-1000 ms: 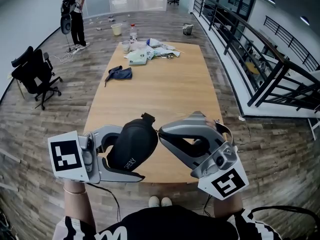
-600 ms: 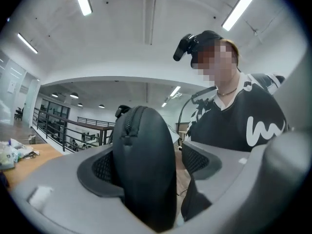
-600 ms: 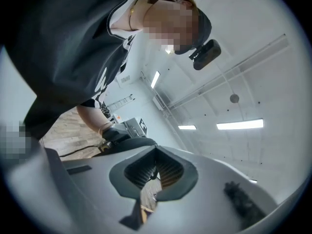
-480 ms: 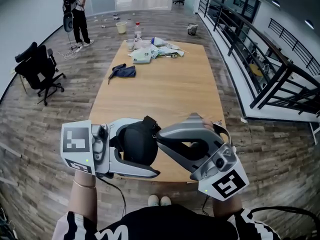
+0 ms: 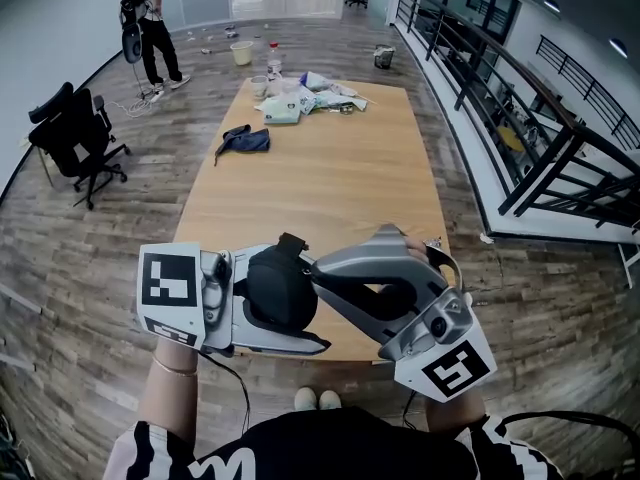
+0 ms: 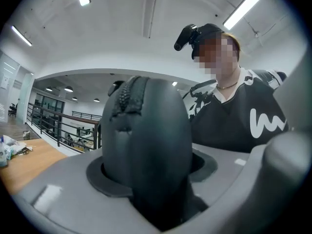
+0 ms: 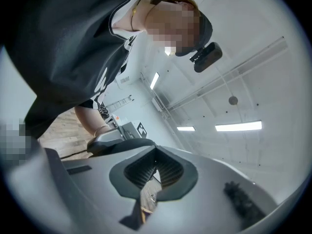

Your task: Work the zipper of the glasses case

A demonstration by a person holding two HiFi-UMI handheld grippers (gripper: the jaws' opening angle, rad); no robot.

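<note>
Nearly upright glasses case (image 5: 280,290), zipper (image 6: 127,92) topmost

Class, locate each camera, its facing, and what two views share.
Head view: on head, facing down at table; left gripper, right gripper, forearms.
Left gripper view: on that gripper, facing glasses case, jaws just closing onto it; torso.
Right gripper view: on that gripper, facing ceiling lights, jaws shut; torso.
Shared: torso in both gripper views.

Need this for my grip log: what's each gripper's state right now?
Left gripper: closed on the glasses case; its jaws have just been closing.
Right gripper: closed; whether it pinches anything cannot be told.
</note>
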